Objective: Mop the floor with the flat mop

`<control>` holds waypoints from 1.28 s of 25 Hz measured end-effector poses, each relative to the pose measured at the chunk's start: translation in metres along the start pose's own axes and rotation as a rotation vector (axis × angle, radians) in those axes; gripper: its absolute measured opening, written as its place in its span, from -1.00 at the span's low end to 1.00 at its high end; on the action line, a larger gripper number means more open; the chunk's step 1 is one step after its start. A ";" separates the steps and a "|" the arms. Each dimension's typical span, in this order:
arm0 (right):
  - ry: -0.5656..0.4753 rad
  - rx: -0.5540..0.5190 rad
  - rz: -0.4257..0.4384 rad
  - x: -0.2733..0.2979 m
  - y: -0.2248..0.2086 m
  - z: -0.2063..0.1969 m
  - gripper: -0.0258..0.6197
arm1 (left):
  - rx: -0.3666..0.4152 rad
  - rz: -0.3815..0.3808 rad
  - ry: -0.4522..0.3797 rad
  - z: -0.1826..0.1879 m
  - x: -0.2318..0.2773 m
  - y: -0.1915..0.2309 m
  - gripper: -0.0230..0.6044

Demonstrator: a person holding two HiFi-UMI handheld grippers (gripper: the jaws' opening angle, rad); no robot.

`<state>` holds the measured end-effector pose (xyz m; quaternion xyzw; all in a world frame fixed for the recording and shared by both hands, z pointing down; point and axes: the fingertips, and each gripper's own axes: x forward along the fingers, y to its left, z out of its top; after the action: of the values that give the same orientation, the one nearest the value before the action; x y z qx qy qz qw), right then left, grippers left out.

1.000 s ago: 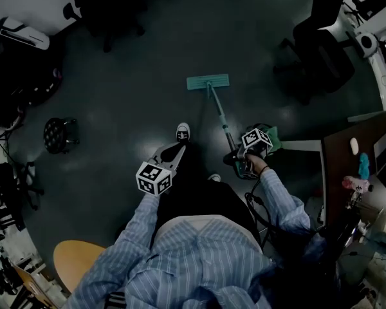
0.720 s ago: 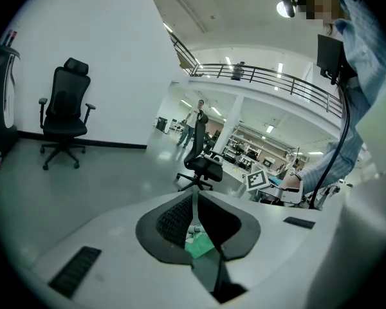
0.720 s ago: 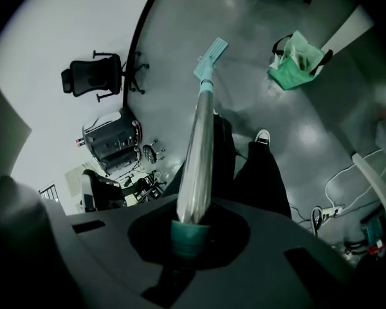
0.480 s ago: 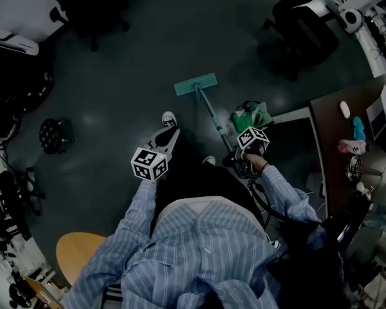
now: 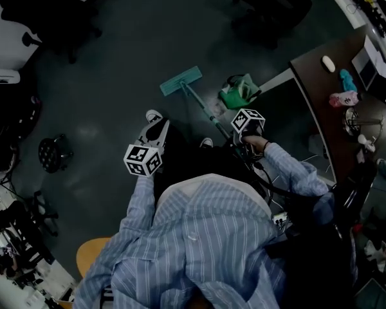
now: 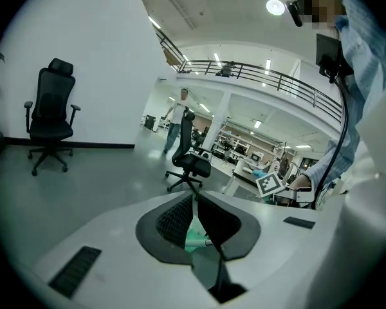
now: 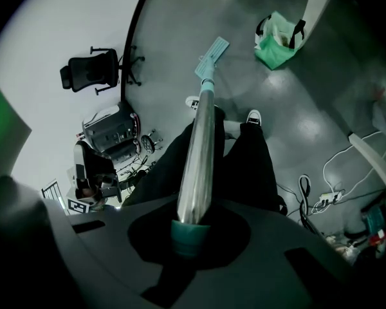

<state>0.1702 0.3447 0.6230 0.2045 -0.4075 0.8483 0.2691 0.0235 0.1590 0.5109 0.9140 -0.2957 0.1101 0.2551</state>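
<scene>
The flat mop has a teal head lying on the dark floor ahead of my feet, also seen far down the right gripper view. Its metal handle slants back to my right gripper, which is shut on the handle's teal end grip. My left gripper hangs above my left shoe, its ribbed fingers closed together and holding nothing. It does not touch the mop.
A green bag sits on the floor just right of the handle. A brown desk with small items stands at the right. Office chairs stand at the back, a black stool at left, and cables behind me.
The whole scene has swung leftward in the head view. The mop head now lies tilted and closer to my left shoe, with the green bag beside the handle. Right gripper's hold is unchanged.
</scene>
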 end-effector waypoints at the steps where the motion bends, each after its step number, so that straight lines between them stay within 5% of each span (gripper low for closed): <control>1: 0.004 -0.001 -0.005 -0.002 -0.002 -0.002 -0.89 | 0.005 -0.004 -0.003 0.002 0.000 -0.001 -0.90; 32: 0.039 0.004 0.022 -0.012 0.031 -0.009 -0.88 | 0.001 0.030 -0.020 0.025 -0.019 0.055 -0.90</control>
<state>0.1594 0.3321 0.5928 0.1843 -0.4027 0.8558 0.2673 -0.0235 0.1172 0.5051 0.9106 -0.3119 0.1050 0.2500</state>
